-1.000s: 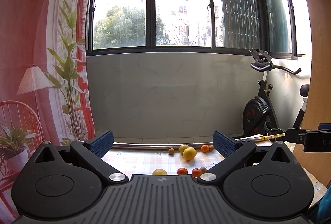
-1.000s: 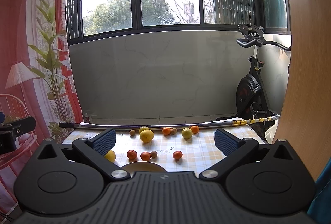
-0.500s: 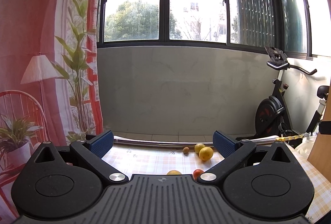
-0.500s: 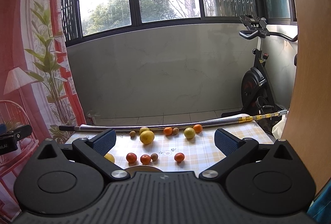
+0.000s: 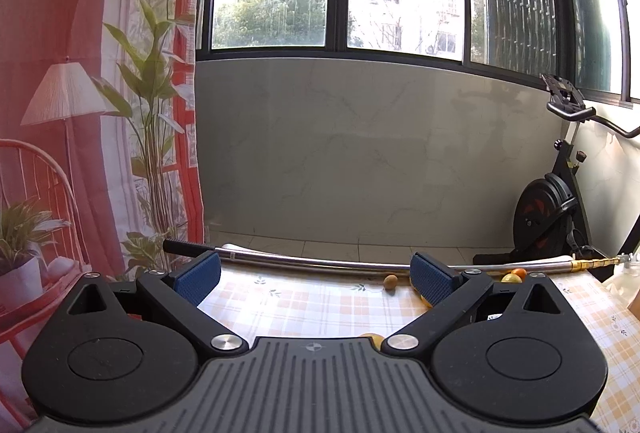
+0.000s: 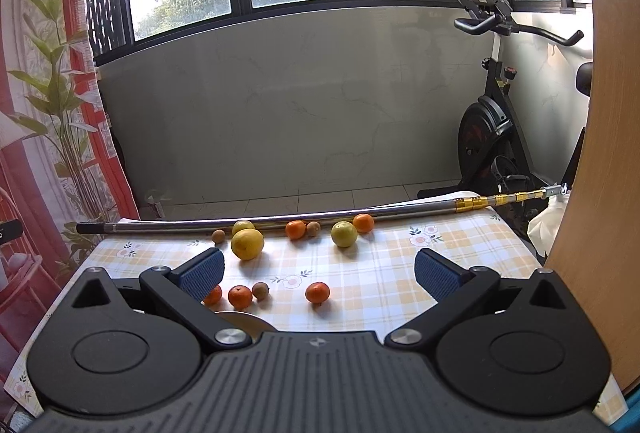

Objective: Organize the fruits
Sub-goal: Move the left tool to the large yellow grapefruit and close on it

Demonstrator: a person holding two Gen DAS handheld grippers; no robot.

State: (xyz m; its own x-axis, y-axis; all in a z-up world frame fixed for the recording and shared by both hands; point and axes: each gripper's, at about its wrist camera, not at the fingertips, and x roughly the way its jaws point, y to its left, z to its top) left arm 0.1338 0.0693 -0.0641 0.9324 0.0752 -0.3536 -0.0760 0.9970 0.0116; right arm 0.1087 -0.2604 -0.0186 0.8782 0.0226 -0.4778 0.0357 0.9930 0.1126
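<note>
Your left gripper point(image 5: 316, 277) hangs above the left part of the checked tablecloth point(image 5: 304, 305) with its jaws wide apart and nothing between them. From that camera only a small brown fruit point(image 5: 390, 281) shows clearly, lying just in front of the metal pole point(image 5: 320, 265) — the rest of the fruit is mostly hidden behind the right finger.

Your right gripper point(image 6: 318, 273) also has its jaws spread and empty, held over the near edge of the table. Reading left to right along the pole point(image 6: 280, 220) in its view: a little brown fruit point(image 6: 218, 236), a yellow-green fruit point(image 6: 243, 226) right behind the big lemon point(image 6: 247, 244), an orange point(image 6: 295, 229) touching a second brown fruit point(image 6: 313, 229), then a greenish-yellow fruit point(image 6: 344, 234) and another orange point(image 6: 363, 223).

Nearer to you lies a second row — a tangerine point(image 6: 213, 295) half hidden by the left finger, a second tangerine point(image 6: 240, 296), a brown fruit point(image 6: 260, 290) just beside it, and a lone tangerine point(image 6: 317, 292) further right. A pale round rim point(image 6: 240, 319) peeks out above the gripper body; you cannot tell what it is. An exercise bike point(image 6: 492, 125) stands beyond the table on the right.
</note>
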